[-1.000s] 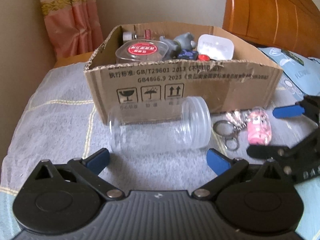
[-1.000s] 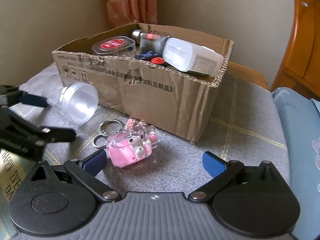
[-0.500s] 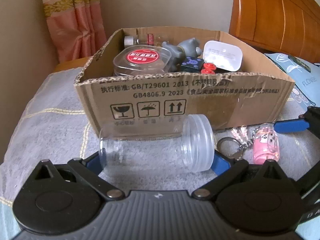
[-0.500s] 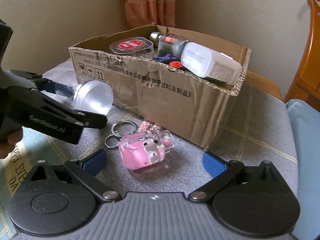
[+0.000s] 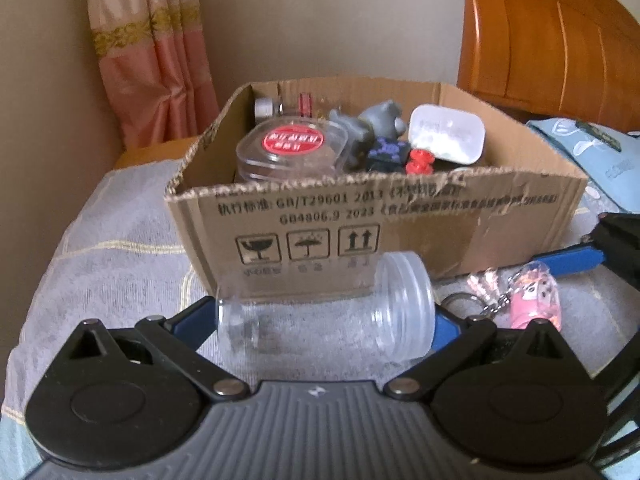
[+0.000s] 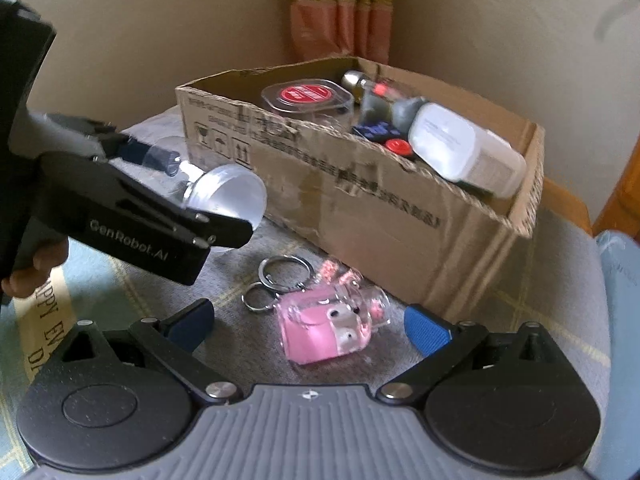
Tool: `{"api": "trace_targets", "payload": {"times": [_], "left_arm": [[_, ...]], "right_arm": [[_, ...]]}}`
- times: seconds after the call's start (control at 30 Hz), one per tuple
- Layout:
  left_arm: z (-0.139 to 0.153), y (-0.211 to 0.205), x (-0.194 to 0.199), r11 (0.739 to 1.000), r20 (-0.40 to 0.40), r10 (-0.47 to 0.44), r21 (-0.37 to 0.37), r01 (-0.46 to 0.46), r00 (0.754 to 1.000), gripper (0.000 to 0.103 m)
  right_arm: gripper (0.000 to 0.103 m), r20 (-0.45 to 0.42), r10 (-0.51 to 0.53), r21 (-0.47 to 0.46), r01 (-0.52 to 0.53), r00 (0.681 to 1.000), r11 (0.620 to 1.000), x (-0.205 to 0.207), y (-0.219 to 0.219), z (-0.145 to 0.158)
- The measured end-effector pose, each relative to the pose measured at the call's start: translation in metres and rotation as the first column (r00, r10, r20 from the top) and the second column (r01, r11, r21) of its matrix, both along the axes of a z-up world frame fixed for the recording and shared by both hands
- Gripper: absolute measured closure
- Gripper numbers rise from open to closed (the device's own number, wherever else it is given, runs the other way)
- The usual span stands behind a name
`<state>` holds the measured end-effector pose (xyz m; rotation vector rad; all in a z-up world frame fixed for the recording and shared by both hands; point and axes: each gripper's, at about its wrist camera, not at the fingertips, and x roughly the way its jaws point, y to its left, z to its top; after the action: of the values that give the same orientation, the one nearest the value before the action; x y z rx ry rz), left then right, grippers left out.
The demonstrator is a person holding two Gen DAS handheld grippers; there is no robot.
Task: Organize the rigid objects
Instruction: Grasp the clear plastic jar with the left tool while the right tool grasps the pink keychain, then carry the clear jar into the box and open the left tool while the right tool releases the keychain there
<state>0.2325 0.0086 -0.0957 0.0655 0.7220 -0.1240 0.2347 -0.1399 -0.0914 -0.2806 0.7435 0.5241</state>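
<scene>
The left tool is clamped end to end on a clear plastic jar, one blue pad against its base and the other against its threaded mouth. The jar lies sideways in the tool, just in front of the cardboard box. In the right wrist view the left tool's black body reads "GenRobot.AI", and fingers of the person's hand show beneath it.

The right tool stands wide, its jaws closing, with a pink keychain charm on the cloth between the blue pads; the pads do not touch it. Two metal key rings lie attached at the charm's far side, toward the box.

The box's front wall carries the printed text "GB/T29601 2013" and "GB4806.9 2023" with Chinese characters, too blurred to read fully. Below them are three handling symbols: fragile glass, umbrella, and two up arrows.

Inside the box:
- a clear lidded container with a red round label, text unreadable;
- a grey toy figure;
- a white bottle lying on its side, label print illegible;
- a small dark blue item and a red cap.

The box rests on a grey checked cloth. A strip at the left edge of the right wrist view shows partial lettering, "APPY EV".
</scene>
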Motion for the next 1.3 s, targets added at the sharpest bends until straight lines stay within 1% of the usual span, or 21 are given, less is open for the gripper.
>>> {"api": "trace_targets", "payload": {"times": [0.07, 0.2, 0.27, 0.33, 0.43, 0.5, 0.57, 0.8, 0.9, 0.97, 1.07, 1.2, 1.3], "left_arm": [[0.003, 0.001, 0.000, 1.000, 0.007, -0.005, -0.003, 0.005, 1.000, 0.001], [0.006, 0.002, -0.001, 1.000, 0.009, -0.014, -0.009, 0.015, 1.000, 0.002], [0.007, 0.003, -0.001, 1.000, 0.010, -0.015, -0.008, 0.015, 1.000, 0.003], [0.007, 0.004, -0.001, 1.000, 0.012, -0.016, -0.007, 0.016, 1.000, 0.003], [0.007, 0.004, 0.000, 1.000, 0.008, -0.012, -0.017, 0.012, 1.000, 0.005], [0.007, 0.004, 0.001, 1.000, 0.001, -0.010, -0.026, 0.010, 1.000, 0.007], [0.008, 0.004, 0.001, 0.999, -0.002, -0.015, -0.030, 0.015, 1.000, 0.011], [0.013, 0.006, 0.000, 0.999, -0.026, -0.027, -0.017, 0.027, 0.999, 0.012], [0.018, 0.007, -0.002, 0.998, -0.049, -0.056, 0.028, 0.057, 0.997, 0.012], [0.022, 0.008, -0.003, 0.995, -0.082, -0.079, 0.057, 0.083, 0.994, 0.013], [0.030, 0.009, -0.007, 0.988, -0.123, -0.121, 0.079, 0.132, 0.985, 0.013], [0.049, 0.017, -0.014, 0.980, -0.167, -0.177, 0.060, 0.189, 0.970, 0.013], [0.064, 0.021, -0.020, 0.972, -0.187, -0.217, 0.054, 0.231, 0.958, 0.013]], "right_arm": [[0.015, 0.001, 0.007, 0.000, -0.007, 1.000, 1.000, 0.001, 0.001, 0.002], [0.023, -0.016, 0.003, 0.005, -0.003, 1.000, 1.000, 0.000, -0.001, 0.006], [0.030, -0.031, 0.012, 0.006, -0.011, 0.999, 1.000, -0.003, -0.002, 0.008], [0.030, -0.032, 0.012, 0.000, -0.012, 0.999, 1.000, -0.006, -0.003, 0.008], [0.031, -0.022, -0.018, 0.003, 0.018, 1.000, 1.000, -0.005, -0.005, 0.007], [0.035, -0.017, -0.039, 0.007, 0.039, 0.999, 0.999, -0.002, -0.005, 0.007], [0.046, -0.020, -0.045, 0.010, 0.045, 0.999, 0.999, 0.000, -0.004, 0.007], [0.046, -0.017, -0.061, -0.044, 0.060, 0.998, 0.997, -0.004, 0.001, 0.011], [0.046, -0.020, -0.047, -0.056, 0.046, 0.999, 0.997, -0.007, 0.000, 0.017], [0.046, -0.027, -0.033, -0.066, 0.031, 0.999, 0.997, -0.010, 0.000, 0.023], [0.046, -0.031, -0.006, -0.082, 0.004, 1.000, 0.997, -0.017, 0.000, 0.034], [0.046, -0.031, 0.036, -0.103, -0.039, 0.999, 0.994, -0.027, 0.001, 0.055], [0.047, -0.043, 0.056, -0.101, -0.060, 0.998, 0.993, -0.030, 0.001, 0.071]]}}
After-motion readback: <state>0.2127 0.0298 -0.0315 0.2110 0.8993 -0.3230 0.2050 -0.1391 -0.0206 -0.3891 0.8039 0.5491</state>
